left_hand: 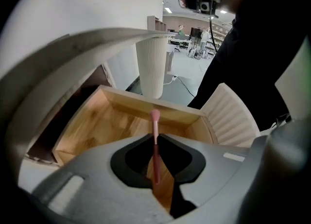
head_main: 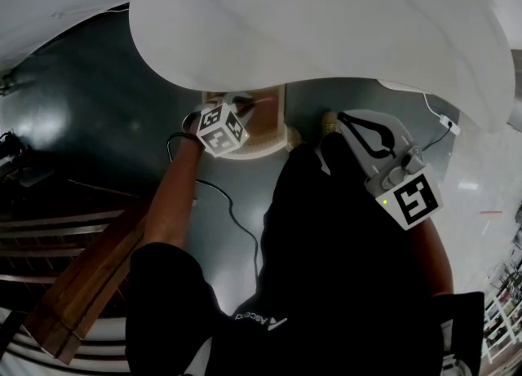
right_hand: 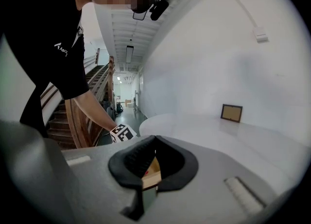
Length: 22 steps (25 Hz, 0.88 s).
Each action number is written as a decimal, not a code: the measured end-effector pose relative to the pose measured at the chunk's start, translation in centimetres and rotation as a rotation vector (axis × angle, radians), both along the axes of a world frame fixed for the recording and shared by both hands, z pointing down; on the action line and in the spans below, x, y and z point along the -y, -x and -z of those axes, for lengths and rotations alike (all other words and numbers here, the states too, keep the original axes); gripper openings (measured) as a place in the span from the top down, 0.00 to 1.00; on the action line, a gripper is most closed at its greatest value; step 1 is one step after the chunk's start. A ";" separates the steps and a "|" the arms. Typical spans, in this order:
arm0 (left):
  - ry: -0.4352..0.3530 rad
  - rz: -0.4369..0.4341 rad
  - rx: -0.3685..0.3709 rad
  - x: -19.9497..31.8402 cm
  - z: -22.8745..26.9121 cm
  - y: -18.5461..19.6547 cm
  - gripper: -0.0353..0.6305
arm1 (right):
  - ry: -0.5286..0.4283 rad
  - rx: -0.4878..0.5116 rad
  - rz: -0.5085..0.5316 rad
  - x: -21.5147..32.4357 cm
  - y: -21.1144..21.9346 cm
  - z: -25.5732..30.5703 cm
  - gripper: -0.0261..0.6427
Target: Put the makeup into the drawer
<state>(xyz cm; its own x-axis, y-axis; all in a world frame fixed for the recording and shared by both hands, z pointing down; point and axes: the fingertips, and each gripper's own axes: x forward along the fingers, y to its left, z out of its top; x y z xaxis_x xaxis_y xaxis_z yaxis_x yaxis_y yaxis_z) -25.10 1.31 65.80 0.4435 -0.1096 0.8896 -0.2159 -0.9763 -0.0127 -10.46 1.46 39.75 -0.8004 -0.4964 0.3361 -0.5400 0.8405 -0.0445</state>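
Under the white tabletop [head_main: 326, 15] a wooden drawer [head_main: 276, 126] stands pulled out. My left gripper [left_hand: 155, 138] points steeply down into this drawer [left_hand: 102, 126] and is shut on a thin pink makeup brush [left_hand: 155, 117], bristles forward over the bare wooden bottom. In the head view the left gripper [head_main: 222, 128] shows mostly as its marker cube at the drawer's edge. My right gripper [head_main: 347, 121] hovers to the right of the drawer. In its own view the right gripper [right_hand: 154, 138] has its tips together with nothing between them, and a corner of the drawer [right_hand: 151, 175] shows behind its jaws.
A white ribbed pedestal [left_hand: 151, 65] stands behind the drawer, and a ribbed white panel [left_hand: 228, 116] lies at its right. A cable [head_main: 236, 219] runs over the dark floor. Wooden stairs [head_main: 81, 285] rise at the left. A small framed picture [right_hand: 232, 112] rests on the tabletop.
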 end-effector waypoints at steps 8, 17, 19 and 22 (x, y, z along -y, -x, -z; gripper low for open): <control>0.026 -0.030 0.085 0.4 -4.3 0.3 0.87 | 0.019 -0.025 -0.027 0.1 -0.9 -0.9 0.96; 0.047 -0.059 0.145 0.9 -7.2 0.3 0.87 | 0.048 -0.047 -0.029 -0.2 -0.5 -1.8 0.96; 0.051 -0.062 0.159 0.8 -7.7 0.5 0.87 | 0.048 -0.046 -0.030 -0.2 -0.5 -1.8 0.96; 0.060 -0.068 0.188 0.6 -8.3 0.8 0.86 | 0.048 -0.043 -0.031 -0.2 -0.6 -1.7 0.96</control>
<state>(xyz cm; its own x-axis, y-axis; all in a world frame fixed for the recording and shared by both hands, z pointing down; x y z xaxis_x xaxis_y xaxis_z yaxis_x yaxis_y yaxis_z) -25.92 0.70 74.06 0.2735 -0.0295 0.9614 -0.1488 -0.9888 0.0120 -9.87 1.64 41.49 -0.7692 -0.5032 0.3939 -0.5678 0.8209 -0.0602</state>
